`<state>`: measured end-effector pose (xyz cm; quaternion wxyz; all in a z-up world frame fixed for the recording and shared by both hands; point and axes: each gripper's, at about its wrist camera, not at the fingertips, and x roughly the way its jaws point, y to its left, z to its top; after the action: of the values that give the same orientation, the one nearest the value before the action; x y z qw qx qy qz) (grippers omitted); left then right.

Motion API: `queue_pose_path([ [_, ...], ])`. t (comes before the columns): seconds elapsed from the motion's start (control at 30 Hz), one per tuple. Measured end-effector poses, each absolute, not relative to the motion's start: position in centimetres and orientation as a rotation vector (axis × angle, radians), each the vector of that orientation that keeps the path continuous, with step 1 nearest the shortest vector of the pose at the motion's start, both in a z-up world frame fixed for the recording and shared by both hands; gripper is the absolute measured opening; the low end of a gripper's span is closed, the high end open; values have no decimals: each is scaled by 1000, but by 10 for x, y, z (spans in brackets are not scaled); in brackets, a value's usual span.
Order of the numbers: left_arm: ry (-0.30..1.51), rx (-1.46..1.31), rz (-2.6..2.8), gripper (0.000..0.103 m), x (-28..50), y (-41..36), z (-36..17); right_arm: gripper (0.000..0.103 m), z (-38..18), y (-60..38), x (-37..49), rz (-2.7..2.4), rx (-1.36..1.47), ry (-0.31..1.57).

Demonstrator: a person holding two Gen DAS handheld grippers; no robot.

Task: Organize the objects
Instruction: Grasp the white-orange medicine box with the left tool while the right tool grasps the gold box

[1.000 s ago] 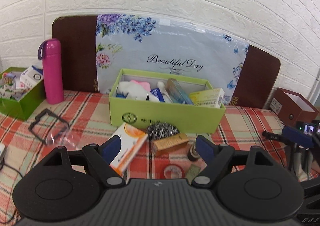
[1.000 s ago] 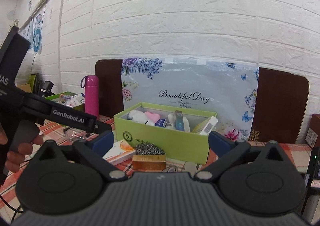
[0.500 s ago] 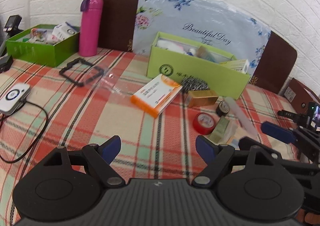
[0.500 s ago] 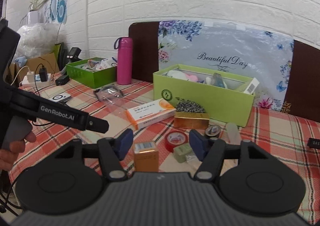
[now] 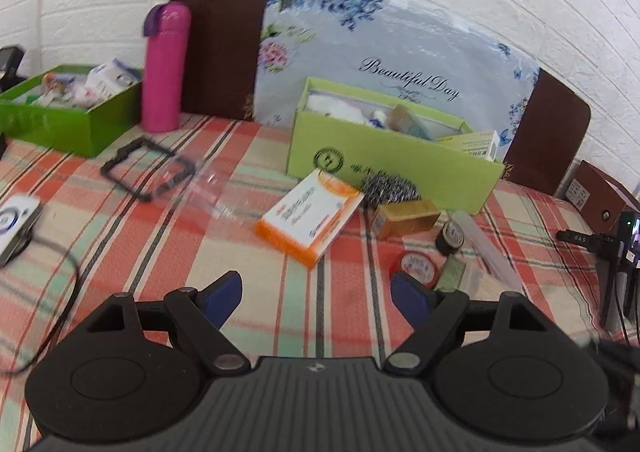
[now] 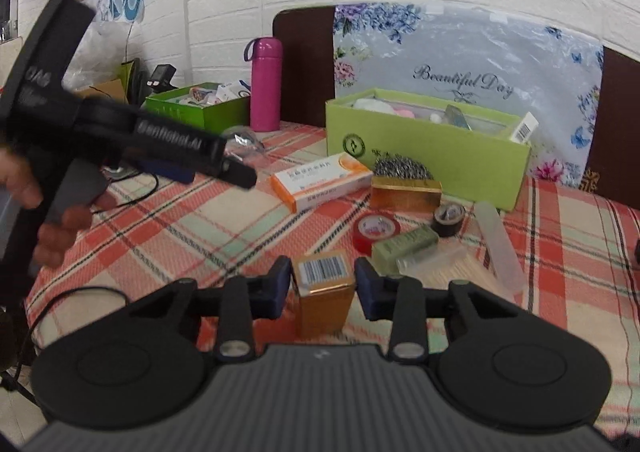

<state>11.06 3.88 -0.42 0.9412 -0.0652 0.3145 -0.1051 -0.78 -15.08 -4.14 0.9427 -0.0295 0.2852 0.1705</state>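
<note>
My right gripper [image 6: 322, 286] has its fingers [image 6: 276, 288] closed against the sides of a small orange box [image 6: 323, 292] at lower centre of the right view; ahead lie a red tape roll [image 6: 376, 230], a green bar [image 6: 404, 244] and a black tape roll [image 6: 449, 219]. My left gripper [image 5: 318, 292] hangs with fingers spread over the plaid worktop [image 5: 160, 236]. In that view an orange-and-white carton [image 5: 310, 217] lies mid-frame before the lime-green box [image 5: 392, 159], a pink bottle [image 5: 164, 65] upper left.

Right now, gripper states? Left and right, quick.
Left gripper: open, nothing between its fingers.
Right gripper: fingers flank the small orange box; cannot tell if they are clamped.
</note>
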Motion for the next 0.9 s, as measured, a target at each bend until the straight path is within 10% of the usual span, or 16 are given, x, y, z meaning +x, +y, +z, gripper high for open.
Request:
queue_pose_path([
  [0.77, 759, 178, -282, 94, 256, -11, -65, 64, -70, -177, -3, 317, 88, 672],
  [0.9, 747, 181, -306, 72, 244, -11, -61, 63, -73, -160, 0, 343, 3, 682],
])
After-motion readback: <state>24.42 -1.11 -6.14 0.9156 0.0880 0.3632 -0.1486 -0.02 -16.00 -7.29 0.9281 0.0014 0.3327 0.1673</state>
